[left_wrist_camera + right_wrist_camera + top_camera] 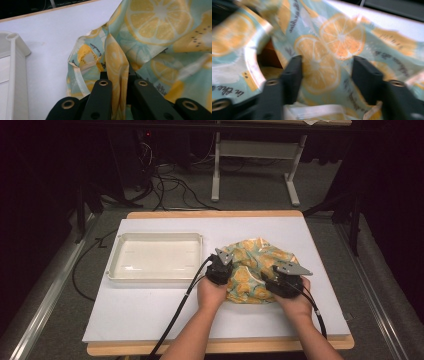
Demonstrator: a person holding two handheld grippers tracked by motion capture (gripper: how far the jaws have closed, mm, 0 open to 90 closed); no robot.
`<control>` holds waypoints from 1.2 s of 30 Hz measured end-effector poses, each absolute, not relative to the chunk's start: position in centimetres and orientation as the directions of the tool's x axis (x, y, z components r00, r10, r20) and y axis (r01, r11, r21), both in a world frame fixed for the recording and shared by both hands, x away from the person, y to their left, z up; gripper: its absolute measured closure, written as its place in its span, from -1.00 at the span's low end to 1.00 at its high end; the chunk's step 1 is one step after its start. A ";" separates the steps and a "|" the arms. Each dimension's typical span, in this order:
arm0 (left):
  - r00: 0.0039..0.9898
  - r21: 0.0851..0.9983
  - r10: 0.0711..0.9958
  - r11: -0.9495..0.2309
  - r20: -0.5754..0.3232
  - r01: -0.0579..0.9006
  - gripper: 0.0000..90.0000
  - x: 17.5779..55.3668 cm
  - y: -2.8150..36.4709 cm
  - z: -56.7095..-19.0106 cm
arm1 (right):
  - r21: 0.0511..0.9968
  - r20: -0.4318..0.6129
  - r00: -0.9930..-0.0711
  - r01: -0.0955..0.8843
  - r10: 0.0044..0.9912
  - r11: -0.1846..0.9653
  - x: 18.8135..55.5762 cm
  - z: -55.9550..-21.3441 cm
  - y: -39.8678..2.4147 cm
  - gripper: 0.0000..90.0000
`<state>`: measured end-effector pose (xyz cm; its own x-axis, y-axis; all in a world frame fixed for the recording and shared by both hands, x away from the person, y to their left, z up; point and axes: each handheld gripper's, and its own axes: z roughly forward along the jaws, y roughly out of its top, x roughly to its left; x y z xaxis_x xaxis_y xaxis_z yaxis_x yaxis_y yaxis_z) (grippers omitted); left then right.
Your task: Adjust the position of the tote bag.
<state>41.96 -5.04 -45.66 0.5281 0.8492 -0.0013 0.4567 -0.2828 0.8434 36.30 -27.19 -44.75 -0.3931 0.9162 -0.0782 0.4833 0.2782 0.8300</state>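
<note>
Lemon-print cloth (257, 269), crumpled in a loose mound at centre right of the high view, sits between our two hands as we work on it. At centre left of that frame a white plastic tray (114, 265) lies apart from the cloth, its inside bare, and we judge it a likely place for the cloth to end up. Moving right, our left gripper (221, 264) bites the cloth's left edge; in the left gripper view its jaws are pressed together on a raised fold (117, 75) of the fabric, a hold that should keep that side from sliding. Further right, our right gripper (286, 278) rests at the mound's lower right; in the right gripper view, which is blurred, its fingers (293, 75) stand apart with the cloth spread between them, and we see no pinch there. We read this as one side anchored while the other hunts for a fresh hold. Beneath it all lies a pale matte board (150, 315) on a wooden table (210, 213). Beyond, at the top of the frame, grey carpet (250, 190), trailing cables (175, 185) and a white desk frame (255, 150) fade into a dark room.
</note>
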 end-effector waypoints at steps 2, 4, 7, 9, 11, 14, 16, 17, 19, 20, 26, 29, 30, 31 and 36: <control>0.528 0.844 0.849 -0.279 -0.007 0.459 0.96 41.8 -4.9 -45.6 | 0.828 -0.079 -0.415 0.479 0.906 0.292 37.2 -44.5 -27.4 1.00; 0.526 0.838 0.851 -0.290 0.004 0.462 0.95 41.7 -4.7 -45.7 | 0.841 -0.080 -0.392 0.467 0.917 0.273 37.9 -43.7 -27.8 1.00; 0.528 0.832 0.849 -0.309 0.024 0.460 0.95 41.2 -4.6 -46.1 | 0.873 -0.097 -0.327 0.426 0.940 0.239 39.3 -42.4 -28.5 1.00; 0.535 0.834 0.844 -0.313 0.025 0.454 0.85 40.7 -4.3 -46.0 | 0.871 -0.125 -0.289 0.426 0.949 0.244 41.0 -42.9 -28.4 1.00; 0.547 0.846 0.837 -0.311 0.027 0.433 0.62 40.0 -3.9 -45.6 | 0.862 -0.124 -0.284 0.445 0.951 0.245 41.8 -43.6 -28.2 1.00; 0.546 0.893 0.837 -0.270 0.032 0.361 0.36 38.6 -3.1 -44.0 | 0.853 -0.123 -0.292 0.457 0.949 0.251 42.5 -44.3 -27.8 1.00; 0.567 0.936 0.824 -0.204 0.005 0.288 0.47 37.3 -2.9 -42.4 | 0.850 -0.119 -0.292 0.464 0.949 0.249 42.6 -44.4 -27.7 1.00; 0.583 0.946 0.812 -0.190 0.003 0.261 0.47 36.9 -3.0 -41.8 | 0.849 -0.117 -0.293 0.466 0.949 0.248 42.7 -44.6 -27.5 1.00; 0.618 0.966 0.786 -0.162 0.004 0.200 0.64 36.0 -3.9 -40.3 | 0.849 -0.120 -0.297 0.465 0.947 0.253 42.8 -44.7 -27.4 1.00; 0.630 0.971 0.777 -0.152 0.001 0.186 0.73 35.9 -4.3 -39.9 | 0.847 -0.122 -0.298 0.466 0.947 0.256 42.8 -44.7 -27.4 1.00; 0.609 0.985 0.793 -0.100 -0.005 0.138 0.66 35.4 -5.4 -38.3 | 0.841 -0.117 -0.312 0.474 0.943 0.261 42.7 -44.5 -27.5 1.00; 0.593 0.979 0.805 -0.098 -0.029 0.181 0.68 36.0 -4.9 -38.6 | 0.841 -0.113 -0.319 0.474 0.941 0.261 42.7 -44.6 -27.5 1.00; 0.602 0.970 0.797 -0.117 -0.037 0.215 0.70 36.5 -4.9 -39.1 | 0.841 -0.111 -0.319 0.475 0.941 0.260 42.7 -44.6 -27.4 1.00; 0.602 0.970 0.797 -0.117 -0.037 0.215 0.70 36.5 -4.9 -39.1 | 0.840 -0.107 -0.321 0.478 0.941 0.258 42.7 -44.5 -27.4 1.00; 0.631 0.927 0.776 -0.226 -0.015 0.300 0.09 37.0 -7.3 -41.3 | 0.842 -0.104 -0.324 0.475 0.941 0.256 42.7 -44.6 -27.4 1.00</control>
<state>36.99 -7.34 -41.29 0.6311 0.7755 -0.0154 0.3001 -0.2258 0.9268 42.75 -27.35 -44.55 -0.3236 0.9405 -0.1036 0.4745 0.2560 0.8422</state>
